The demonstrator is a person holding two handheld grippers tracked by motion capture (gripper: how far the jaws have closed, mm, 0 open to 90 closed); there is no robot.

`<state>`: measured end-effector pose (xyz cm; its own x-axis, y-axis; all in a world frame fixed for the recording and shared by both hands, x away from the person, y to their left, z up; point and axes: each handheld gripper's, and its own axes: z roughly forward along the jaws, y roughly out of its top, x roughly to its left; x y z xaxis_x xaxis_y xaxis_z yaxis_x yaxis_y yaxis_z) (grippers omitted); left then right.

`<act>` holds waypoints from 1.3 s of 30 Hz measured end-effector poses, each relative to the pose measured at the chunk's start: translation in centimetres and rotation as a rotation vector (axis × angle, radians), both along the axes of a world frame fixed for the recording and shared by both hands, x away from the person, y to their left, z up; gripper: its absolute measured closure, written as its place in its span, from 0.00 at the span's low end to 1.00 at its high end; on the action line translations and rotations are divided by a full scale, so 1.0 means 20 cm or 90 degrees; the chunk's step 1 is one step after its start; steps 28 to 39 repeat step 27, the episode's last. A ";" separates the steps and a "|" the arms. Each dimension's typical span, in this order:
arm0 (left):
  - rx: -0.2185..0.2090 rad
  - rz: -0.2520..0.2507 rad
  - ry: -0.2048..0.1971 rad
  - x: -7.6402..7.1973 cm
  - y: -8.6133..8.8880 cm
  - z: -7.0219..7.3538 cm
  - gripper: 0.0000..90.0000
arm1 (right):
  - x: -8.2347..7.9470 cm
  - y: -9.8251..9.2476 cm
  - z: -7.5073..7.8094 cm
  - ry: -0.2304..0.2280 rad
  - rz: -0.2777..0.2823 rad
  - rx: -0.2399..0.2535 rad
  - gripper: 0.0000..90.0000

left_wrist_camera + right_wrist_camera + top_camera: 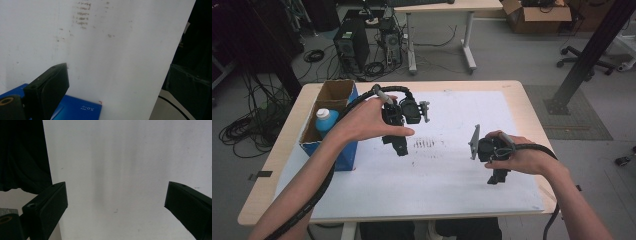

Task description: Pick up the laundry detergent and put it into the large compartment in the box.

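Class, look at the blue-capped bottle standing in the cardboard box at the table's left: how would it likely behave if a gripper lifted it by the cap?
The bottle looks like smooth plastic, so probably fairly stiff yet slippery between hard jaws. Its rounded cap may twist in the grip. Standing inside the box, it seems unlikely to tip until lifted clear; its weight cannot be judged, since the fill level is hidden.

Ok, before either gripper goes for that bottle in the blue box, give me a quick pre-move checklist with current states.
1. Right gripper open, nothing between its jaws: ok.
2. Left gripper open: cannot tell, one jaw in its own view.
3. Bottle upright in the blue box: ok.
4. Box fully on the table: ok.
5. White mat bare between the grippers: ok, just smudges.
6. Left gripper cable trails across the box's open top: not ok.
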<state>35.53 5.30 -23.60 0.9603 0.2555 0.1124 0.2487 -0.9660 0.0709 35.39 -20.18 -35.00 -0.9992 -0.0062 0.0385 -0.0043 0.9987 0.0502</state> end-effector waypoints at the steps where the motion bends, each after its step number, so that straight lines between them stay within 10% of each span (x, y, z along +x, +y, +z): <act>1: 0.000 0.001 0.001 0.00 0.00 0.00 0.06 | 0.00 0.00 0.00 0.001 0.000 -0.001 0.05; 39: 0.002 0.018 0.022 0.00 0.06 -0.04 0.06 | 0.01 0.00 -0.02 0.010 0.001 -0.012 0.05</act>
